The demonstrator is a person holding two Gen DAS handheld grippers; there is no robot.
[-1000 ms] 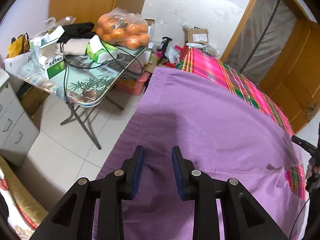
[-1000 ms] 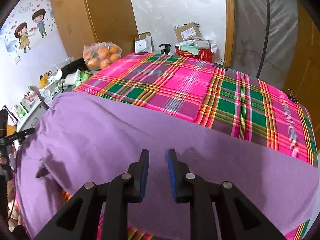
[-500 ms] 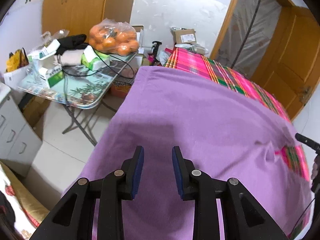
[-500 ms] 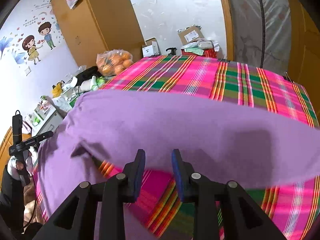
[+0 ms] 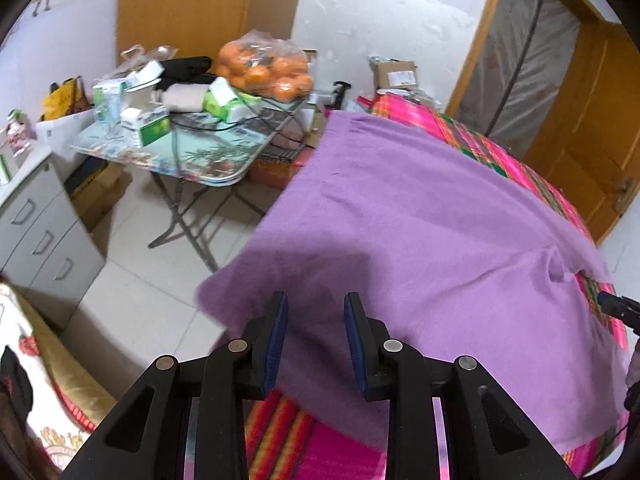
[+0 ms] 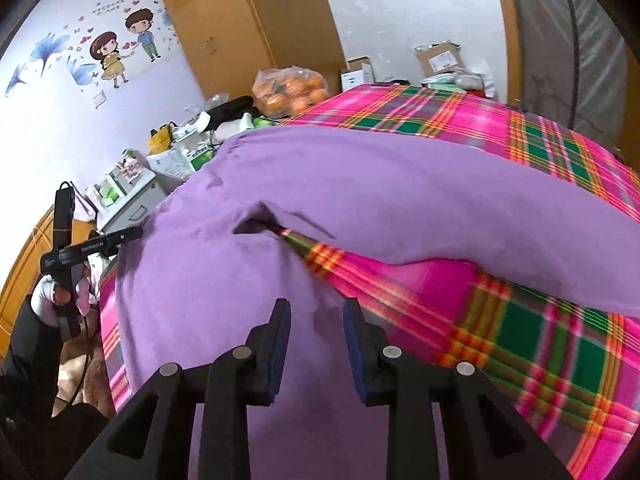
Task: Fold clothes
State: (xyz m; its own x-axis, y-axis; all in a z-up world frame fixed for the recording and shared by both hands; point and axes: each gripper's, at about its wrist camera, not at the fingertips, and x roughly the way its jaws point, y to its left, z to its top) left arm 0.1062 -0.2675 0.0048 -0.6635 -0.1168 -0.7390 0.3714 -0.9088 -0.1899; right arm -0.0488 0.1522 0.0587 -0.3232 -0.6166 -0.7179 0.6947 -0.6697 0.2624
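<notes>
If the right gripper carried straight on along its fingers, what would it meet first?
Most likely the purple garment lying directly ahead of the right gripper, spread over the plaid cloth; depth is hard to judge.

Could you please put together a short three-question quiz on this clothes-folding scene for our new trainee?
1. True or false: the purple garment lies on a plaid cloth.
2. What fills the clear bag on the folding table? A) oranges B) socks C) bottles
3. What separates the blue pads on each gripper's fingers?

Key:
1. True.
2. A.
3. A gap, on the left gripper and the right gripper.
</notes>
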